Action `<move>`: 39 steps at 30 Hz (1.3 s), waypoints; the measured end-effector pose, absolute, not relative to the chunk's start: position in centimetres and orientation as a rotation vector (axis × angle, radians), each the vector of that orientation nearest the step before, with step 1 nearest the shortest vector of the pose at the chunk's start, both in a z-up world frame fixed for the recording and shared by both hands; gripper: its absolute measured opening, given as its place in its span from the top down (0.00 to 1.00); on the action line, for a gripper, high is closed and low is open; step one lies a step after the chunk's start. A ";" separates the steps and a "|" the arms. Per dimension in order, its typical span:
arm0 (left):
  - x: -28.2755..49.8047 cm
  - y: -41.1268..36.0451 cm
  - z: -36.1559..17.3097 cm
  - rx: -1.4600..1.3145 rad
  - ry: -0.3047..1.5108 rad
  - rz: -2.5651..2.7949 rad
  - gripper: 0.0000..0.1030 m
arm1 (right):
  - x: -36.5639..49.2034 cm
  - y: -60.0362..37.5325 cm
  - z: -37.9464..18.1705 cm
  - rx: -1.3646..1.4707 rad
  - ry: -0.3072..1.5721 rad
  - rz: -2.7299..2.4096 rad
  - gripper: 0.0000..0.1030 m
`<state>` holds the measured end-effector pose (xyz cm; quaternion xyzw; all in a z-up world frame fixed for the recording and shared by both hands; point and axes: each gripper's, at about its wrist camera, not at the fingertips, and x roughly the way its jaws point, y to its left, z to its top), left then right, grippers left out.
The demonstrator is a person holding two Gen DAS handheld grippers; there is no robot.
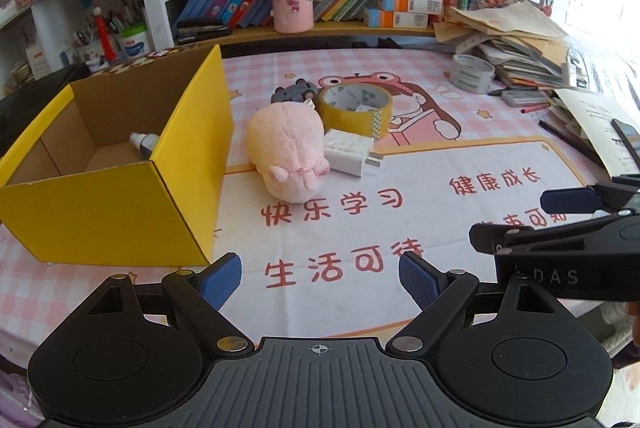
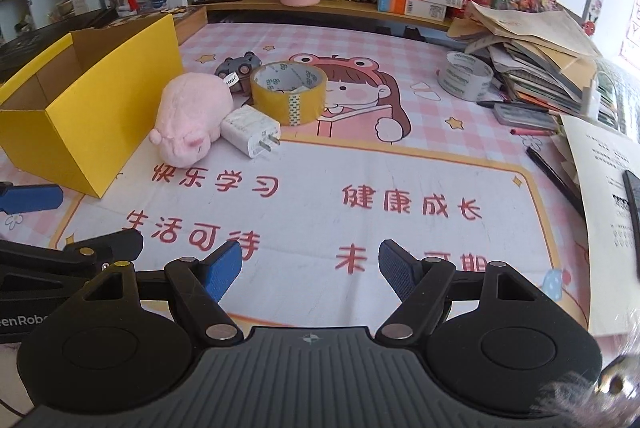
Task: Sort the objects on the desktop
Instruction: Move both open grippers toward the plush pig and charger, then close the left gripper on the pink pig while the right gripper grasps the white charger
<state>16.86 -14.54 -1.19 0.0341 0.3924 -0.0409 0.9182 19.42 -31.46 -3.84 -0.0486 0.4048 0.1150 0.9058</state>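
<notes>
Reading "DAS" on right hand-held gripper (image 1: 520,216), both hand-held grippers spread, empty

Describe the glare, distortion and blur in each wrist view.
Left wrist view: window glare washes out the paper pile at upper right; fisheye bends the shelf. Right wrist view: milder glare at the right edge, a blurred fuzzy patch at bottom right; the yellow tape roll is sharp.

We see a pink plush pig (image 1: 286,152) lying on its side beside the open yellow box (image 1: 120,164), a white charger plug (image 1: 349,152) touching it, a yellow tape roll (image 1: 355,110) and a grey toy (image 1: 294,92) just behind.
</notes>
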 end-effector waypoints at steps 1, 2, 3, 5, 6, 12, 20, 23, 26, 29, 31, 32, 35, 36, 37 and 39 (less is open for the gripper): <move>16.9 -14.7 -1.2 0.073 0.805 -0.077 0.14 | 19.7 -31.6 -3.8 -0.099 0.834 0.242 0.28; 16.9 -14.9 -1.2 0.076 0.802 -0.070 0.14 | 19.9 -31.7 -3.8 -0.099 0.832 0.246 0.28; 17.0 -15.0 -1.2 0.075 0.799 -0.067 0.14 | 20.1 -31.9 -3.7 -0.098 0.829 0.250 0.28; 17.3 -15.2 -1.2 0.073 0.798 -0.059 0.14 | 20.5 -32.1 -3.7 -0.099 0.826 0.259 0.28; 17.4 -15.2 -1.2 0.073 0.798 -0.055 0.14 | 20.7 -32.1 -3.7 -0.101 0.825 0.263 0.28; 18.2 -15.5 -1.3 0.076 0.793 -0.033 0.15 | 21.7 -32.2 -3.7 -0.106 0.812 0.280 0.28; 19.5 -15.6 -1.3 0.065 0.780 -0.024 0.17 | 22.9 -32.5 -3.7 -0.104 0.801 0.287 0.28; 20.4 -15.8 -1.3 0.068 0.779 -0.017 0.24 | 23.4 -32.7 -3.7 -0.097 0.796 0.284 0.28; 21.2 -15.8 -1.5 0.076 0.773 -0.001 0.25 | 23.8 -32.8 -3.6 -0.095 0.784 0.279 0.28; 22.1 -15.9 -1.9 0.086 0.779 0.015 0.27 | 24.1 -32.9 -3.6 -0.091 0.778 0.277 0.28; 22.6 -15.9 -2.1 0.093 0.782 0.019 0.30 | 24.3 -33.0 -3.7 -0.086 0.782 0.275 0.28; 22.9 -15.9 -2.2 0.099 0.783 0.021 0.30 | 24.4 -33.1 -3.7 -0.083 0.785 0.273 0.28; 23.4 -16.0 -2.3 0.116 0.781 0.023 0.30 | 24.6 -33.4 -3.9 -0.072 0.794 0.263 0.28; 23.6 -16.0 -2.4 0.120 0.781 0.023 0.31 | 24.7 -33.5 -3.9 -0.068 0.795 0.261 0.28; 23.8 -16.0 -2.5 0.123 0.783 0.023 0.32 | 24.7 -33.6 -4.0 -0.064 0.797 0.259 0.28; 24.3 -16.0 -2.7 0.126 0.789 0.026 0.34 | 24.9 -33.7 -4.1 -0.058 0.803 0.259 0.28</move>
